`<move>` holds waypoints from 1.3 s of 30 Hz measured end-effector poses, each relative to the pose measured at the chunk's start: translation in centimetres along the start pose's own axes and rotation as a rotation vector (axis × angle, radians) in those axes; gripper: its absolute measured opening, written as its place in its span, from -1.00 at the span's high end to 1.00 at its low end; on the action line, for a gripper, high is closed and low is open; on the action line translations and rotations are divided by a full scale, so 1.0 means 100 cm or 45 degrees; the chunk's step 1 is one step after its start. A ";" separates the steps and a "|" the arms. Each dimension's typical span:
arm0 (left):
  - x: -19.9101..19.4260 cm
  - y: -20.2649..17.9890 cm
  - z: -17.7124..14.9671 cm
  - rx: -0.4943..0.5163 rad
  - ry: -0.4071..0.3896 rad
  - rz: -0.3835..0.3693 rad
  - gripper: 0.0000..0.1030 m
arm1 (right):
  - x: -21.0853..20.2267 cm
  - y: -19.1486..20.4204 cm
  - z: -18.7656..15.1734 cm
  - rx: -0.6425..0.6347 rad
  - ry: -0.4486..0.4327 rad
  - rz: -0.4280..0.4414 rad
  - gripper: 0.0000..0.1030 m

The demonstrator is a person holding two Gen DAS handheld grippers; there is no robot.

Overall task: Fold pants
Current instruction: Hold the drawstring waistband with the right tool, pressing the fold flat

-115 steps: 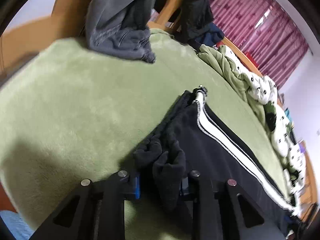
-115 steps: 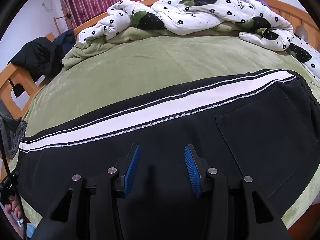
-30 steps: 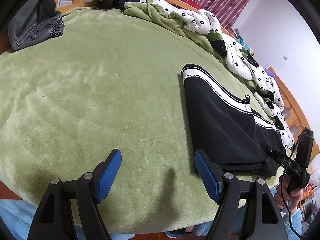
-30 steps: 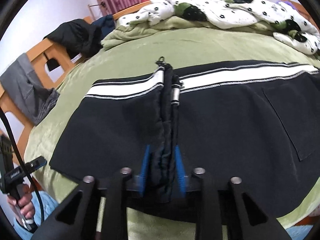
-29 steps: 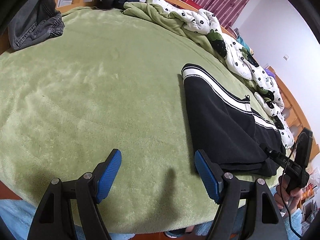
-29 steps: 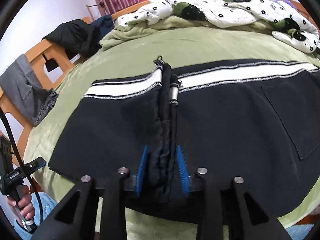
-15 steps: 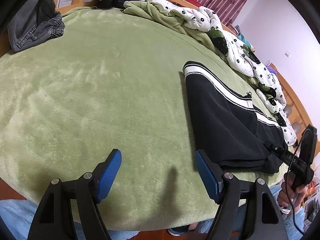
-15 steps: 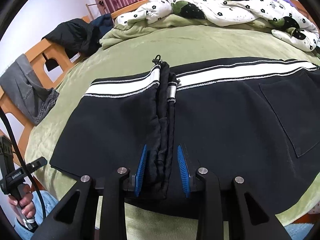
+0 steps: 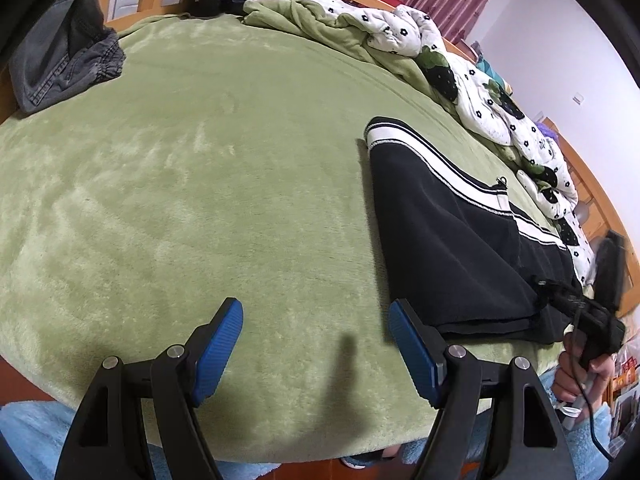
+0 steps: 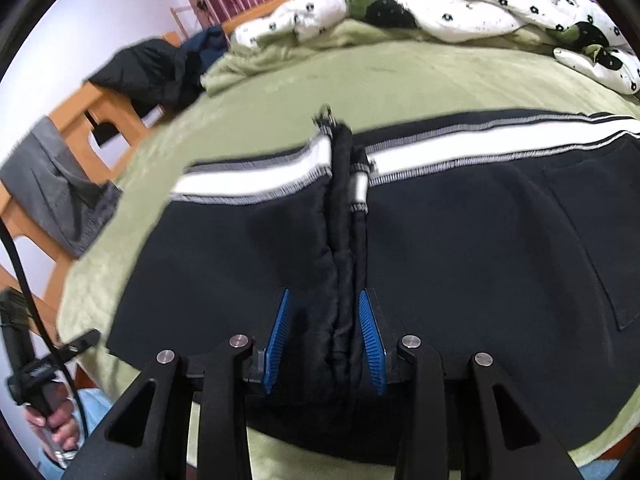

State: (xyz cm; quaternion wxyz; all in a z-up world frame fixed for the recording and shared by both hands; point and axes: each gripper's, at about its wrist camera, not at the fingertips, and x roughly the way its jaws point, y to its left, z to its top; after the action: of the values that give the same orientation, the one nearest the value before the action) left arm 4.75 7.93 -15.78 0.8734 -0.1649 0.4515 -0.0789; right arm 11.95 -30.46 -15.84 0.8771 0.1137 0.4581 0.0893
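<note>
My right tool (image 10: 324,336) has just been easing apart, its pads now clear of the cuffs (image 10: 344,280) standing between them; my left tool (image 9: 312,344) gapes wide over bare blanket (image 9: 200,184); the pants (image 9: 452,248) lie folded on the bed, just right of it.

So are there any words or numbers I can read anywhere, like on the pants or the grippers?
None can be read.
Black pants: stripes only, no words or label showing.
Right gripper's handle: a small pale marking, too small to read.
Left gripper's handle: a faint marking, too blurred to read.
Flowered quilt: pattern only, no letters.
</note>
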 end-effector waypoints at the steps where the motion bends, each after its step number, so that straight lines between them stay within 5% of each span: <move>1: 0.000 -0.002 0.000 0.009 -0.001 0.003 -0.44 | 0.005 -0.001 -0.001 0.007 0.009 -0.001 0.31; 7: 0.005 -0.005 -0.003 0.031 0.020 0.014 -0.44 | -0.006 0.016 0.007 -0.110 -0.124 -0.071 0.31; 16: 0.005 0.004 -0.002 0.015 0.024 0.003 -0.44 | 0.019 0.040 0.027 -0.225 -0.120 -0.138 0.33; 20: 0.005 0.014 -0.001 -0.019 0.025 -0.002 -0.44 | 0.028 0.048 0.026 -0.286 -0.120 -0.201 0.67; 28: 0.003 0.019 -0.002 -0.036 0.022 -0.010 -0.44 | -0.009 0.036 0.029 -0.208 -0.290 -0.070 0.81; 34: 0.002 0.018 -0.001 -0.032 0.026 -0.001 -0.44 | 0.023 0.026 0.027 -0.152 -0.121 -0.103 0.80; 39: -0.004 0.016 -0.002 -0.024 0.020 0.012 -0.44 | 0.012 0.029 0.024 -0.181 -0.131 -0.110 0.56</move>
State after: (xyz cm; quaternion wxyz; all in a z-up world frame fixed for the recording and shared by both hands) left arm 4.34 9.52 -16.18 0.8686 -0.1704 0.4596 -0.0720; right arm 14.45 -27.59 -14.65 0.9083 0.0359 0.4094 0.0778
